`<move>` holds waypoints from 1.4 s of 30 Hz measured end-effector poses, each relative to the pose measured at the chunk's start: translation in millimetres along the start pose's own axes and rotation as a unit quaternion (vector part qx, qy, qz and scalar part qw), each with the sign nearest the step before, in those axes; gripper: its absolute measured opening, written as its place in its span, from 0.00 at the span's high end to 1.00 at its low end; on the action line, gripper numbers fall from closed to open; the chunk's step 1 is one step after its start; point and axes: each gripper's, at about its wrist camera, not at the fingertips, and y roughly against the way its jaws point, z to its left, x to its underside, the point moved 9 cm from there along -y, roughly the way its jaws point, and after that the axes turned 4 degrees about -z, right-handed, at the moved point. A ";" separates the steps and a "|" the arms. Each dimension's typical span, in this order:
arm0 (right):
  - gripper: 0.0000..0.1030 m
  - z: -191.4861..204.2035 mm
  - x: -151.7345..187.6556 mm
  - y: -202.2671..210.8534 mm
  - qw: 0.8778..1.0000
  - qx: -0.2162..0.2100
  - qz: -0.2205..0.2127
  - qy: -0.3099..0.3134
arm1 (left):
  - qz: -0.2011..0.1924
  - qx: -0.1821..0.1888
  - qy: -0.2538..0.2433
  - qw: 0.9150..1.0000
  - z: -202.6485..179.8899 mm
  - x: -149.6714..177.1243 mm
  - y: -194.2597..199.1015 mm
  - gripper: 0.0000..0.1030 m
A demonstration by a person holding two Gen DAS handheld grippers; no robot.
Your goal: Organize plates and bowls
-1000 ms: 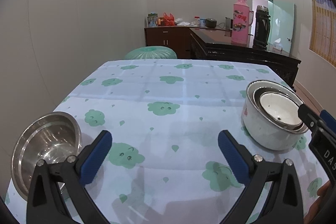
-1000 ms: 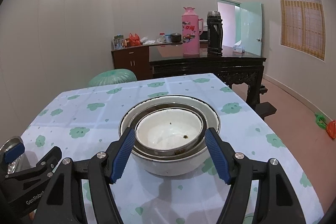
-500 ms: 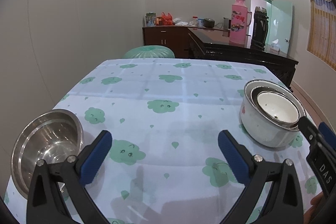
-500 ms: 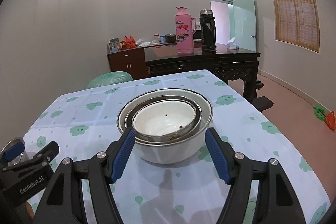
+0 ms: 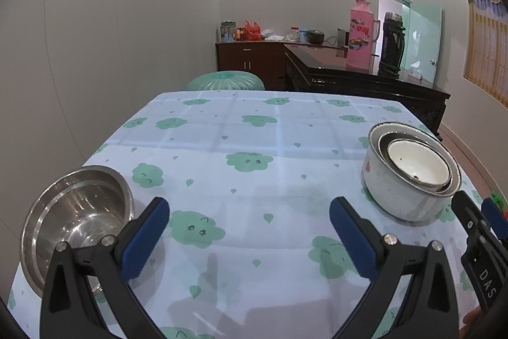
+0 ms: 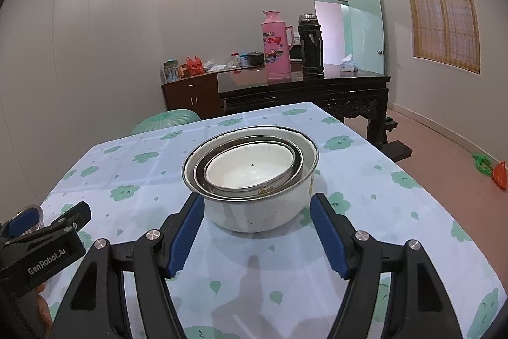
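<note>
A stack of three nested bowls [image 6: 250, 180] stands on the table: a large white enamel bowl holding a steel bowl and a small white bowl. It also shows at the right of the left wrist view [image 5: 409, 173]. My right gripper [image 6: 257, 231] is open, its fingers just short of the stack on either side, not touching. A single steel bowl [image 5: 76, 221] sits at the table's near left corner. My left gripper [image 5: 249, 231] is open and empty over the cloth, its left finger beside that bowl.
The table [image 5: 254, 132] has a pale cloth with green cloud prints. Behind it stand a green plastic stool [image 5: 225, 81] and a dark wooden sideboard [image 6: 304, 91] with a pink thermos [image 6: 276, 50] and a black flask [image 6: 311, 46].
My right gripper has drawn back and lowered from around the bowl stack, which stays put. My left gripper has shifted back slightly; the steel bowl has not moved.
</note>
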 end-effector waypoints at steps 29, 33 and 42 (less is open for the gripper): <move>0.31 11.4 7.8 27.2 1.000 -0.007 -0.021 0.000 | -0.003 0.005 -0.009 1.000 14.2 11.9 19.5 0.00; 0.31 6.4 6.4 28.4 1.000 -0.010 -0.019 -0.008 | -0.002 0.013 -0.018 1.000 7.8 12.0 20.3 0.00; 0.31 -20.6 -8.4 20.5 0.999 -0.007 -0.010 0.042 | 0.012 0.051 -0.048 0.997 -25.2 0.9 5.9 0.00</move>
